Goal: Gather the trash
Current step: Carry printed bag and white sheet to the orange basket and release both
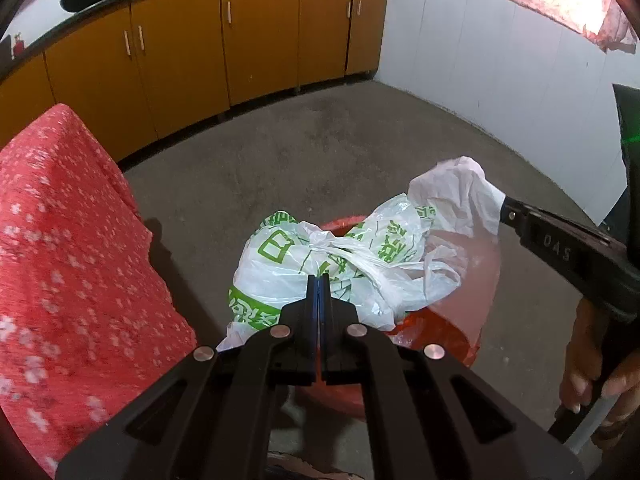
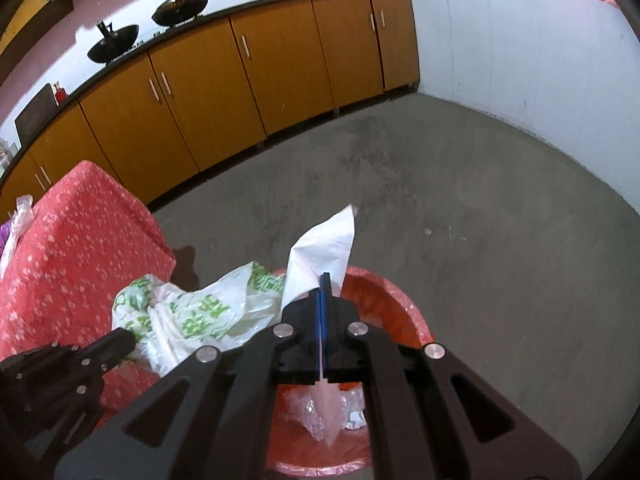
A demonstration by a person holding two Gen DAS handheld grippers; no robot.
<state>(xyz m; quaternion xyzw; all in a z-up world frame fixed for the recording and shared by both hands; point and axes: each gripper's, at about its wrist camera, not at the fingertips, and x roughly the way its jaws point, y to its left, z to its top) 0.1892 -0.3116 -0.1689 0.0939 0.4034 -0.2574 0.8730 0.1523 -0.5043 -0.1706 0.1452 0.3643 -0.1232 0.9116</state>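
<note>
A white plastic bag with green print (image 1: 280,256) hangs over a red bin lined with red plastic (image 1: 460,320). My left gripper (image 1: 319,279) is shut, its tips pinching the bag's near side. In the right wrist view it (image 2: 129,338) meets the printed bag (image 2: 192,312) from the left. My right gripper (image 2: 325,279) is shut on a plain white plastic piece (image 2: 328,240) that sticks up past the tips, and a pink-tinted strip runs back between the jaws. From the left wrist view the right gripper (image 1: 505,210) holds that white piece (image 1: 456,192) above the bin's right side. Crumpled clear plastic lies inside the bin (image 2: 384,300).
A piece of furniture covered in red floral cloth (image 1: 60,260) stands close on the left of the bin. Orange cabinets (image 1: 260,40) with woks on the counter line the far wall. Bare concrete floor (image 1: 340,140) lies beyond. A person's hand (image 1: 592,368) grips the right handle.
</note>
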